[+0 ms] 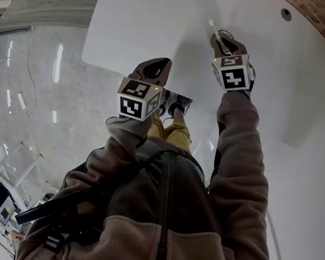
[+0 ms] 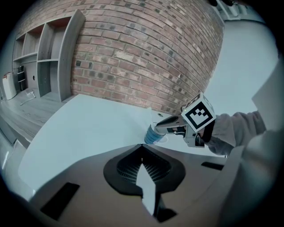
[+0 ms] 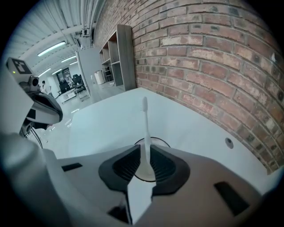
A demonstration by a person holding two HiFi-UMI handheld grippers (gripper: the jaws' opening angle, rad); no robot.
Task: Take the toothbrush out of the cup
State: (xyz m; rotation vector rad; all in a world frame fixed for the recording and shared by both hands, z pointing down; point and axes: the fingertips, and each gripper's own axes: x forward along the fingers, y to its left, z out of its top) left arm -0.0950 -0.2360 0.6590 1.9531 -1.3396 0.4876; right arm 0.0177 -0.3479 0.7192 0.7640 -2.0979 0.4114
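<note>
A white toothbrush point(image 3: 144, 116) stands upright in a blue cup point(image 2: 153, 135), whose dark rim point(image 3: 163, 142) shows just beyond the jaws in the right gripper view. My right gripper point(image 3: 145, 150) is over the cup, shut on the toothbrush handle. From the head view the right gripper point(image 1: 223, 42) hides most of the cup, and the toothbrush's bristle end point(image 1: 211, 25) pokes out beyond it. My left gripper point(image 2: 142, 151) is shut with nothing in it; it hovers at the table's near edge point(image 1: 159, 64), apart from the cup.
The white table point(image 1: 152, 12) runs to a red brick wall point(image 3: 208, 57). A small round hole point(image 1: 286, 14) sits in the table near the wall. Grey shelves point(image 2: 49, 62) stand to the left. The person's legs and shoes point(image 1: 176, 107) are at the table's near edge.
</note>
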